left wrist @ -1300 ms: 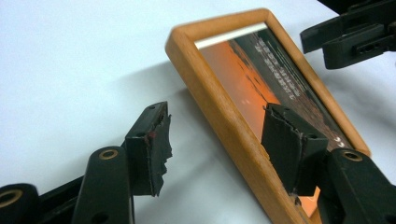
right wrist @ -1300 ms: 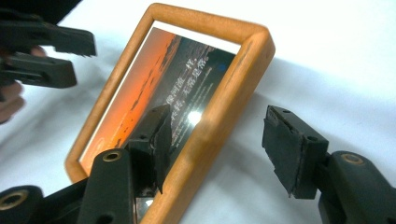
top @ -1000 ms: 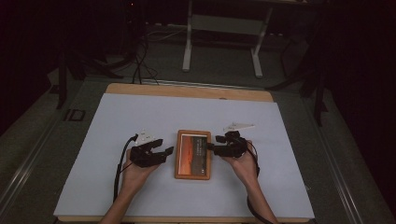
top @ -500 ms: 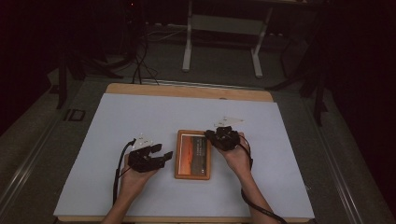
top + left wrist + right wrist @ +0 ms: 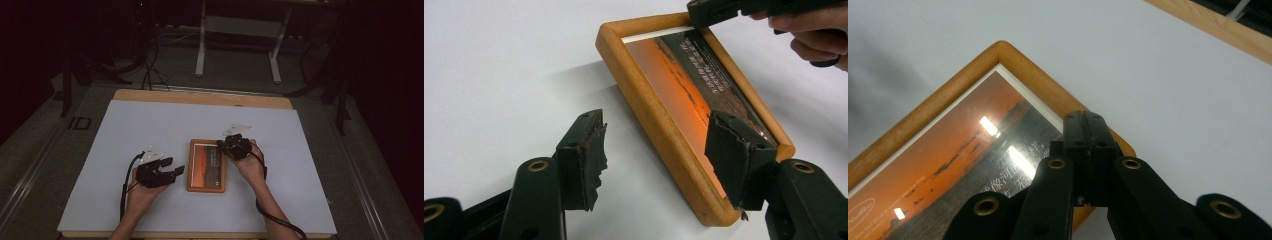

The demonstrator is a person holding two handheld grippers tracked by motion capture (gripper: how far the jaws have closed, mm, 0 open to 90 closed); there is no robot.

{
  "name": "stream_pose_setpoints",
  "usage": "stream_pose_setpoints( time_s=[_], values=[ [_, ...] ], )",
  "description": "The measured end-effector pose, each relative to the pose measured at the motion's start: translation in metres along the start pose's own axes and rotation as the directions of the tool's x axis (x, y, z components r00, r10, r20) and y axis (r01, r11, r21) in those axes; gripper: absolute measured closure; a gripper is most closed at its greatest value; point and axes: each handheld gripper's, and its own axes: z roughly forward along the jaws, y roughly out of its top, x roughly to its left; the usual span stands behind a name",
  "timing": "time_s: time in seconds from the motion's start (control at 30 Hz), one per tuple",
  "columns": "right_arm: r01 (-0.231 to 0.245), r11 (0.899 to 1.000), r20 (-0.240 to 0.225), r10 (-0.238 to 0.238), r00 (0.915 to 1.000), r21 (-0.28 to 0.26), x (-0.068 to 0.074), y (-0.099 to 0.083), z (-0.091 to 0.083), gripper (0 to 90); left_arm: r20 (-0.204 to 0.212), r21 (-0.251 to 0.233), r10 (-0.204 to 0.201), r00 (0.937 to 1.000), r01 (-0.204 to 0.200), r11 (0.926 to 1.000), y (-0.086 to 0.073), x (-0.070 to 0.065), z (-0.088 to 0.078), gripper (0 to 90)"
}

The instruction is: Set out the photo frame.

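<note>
a wooden picture frame [image 5: 206, 165] holding an orange sunset print lies flat near the middle of the white tabletop [image 5: 150, 125], between the two hands. the right gripper [image 5: 223, 146] sits over the frame's far right corner; its jaws have just been closing and now stand pressed together, tips above the wooden edge of that corner, with nothing visible between them. in the left gripper view that gripper [image 5: 704, 11] appears at the frame's far corner. the left gripper [image 5: 176, 171] rests just beside the frame's left edge, its jaws spread wide and empty; one jaw lies over the bare tabletop, the other over the frame's [image 5: 659, 120] near corner.
</note>
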Motion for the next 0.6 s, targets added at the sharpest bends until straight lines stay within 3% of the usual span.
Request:
stream_pose_setpoints(
  time_s=[0.27,0.53,0.6],
  values=[
    [-0.001,1.000,0.030,0.001,0.9996,0.014,-0.0019,-0.0011,0.0036,89.9,0.001,0.004,0.000,1.0000,0.000,1.0000,-0.0002,-0.0007,0.0009,41.1],
    [0.010,1.000,0.030,-0.010,0.9995,0.016,-0.0043,-0.0024,0.0035,89.9,0.001,0.002,0.000,1.0000,0.000,1.0000,0.0000,-0.0008,0.0006,41.1],
    [0.000,1.000,0.031,-0.001,0.9995,0.017,-0.0068,-0.0044,0.0036,89.9,0.016,0.001,-0.018,0.9997,0.018,0.9998,0.0003,0.0015,-0.0002,40.8]
  ],
)
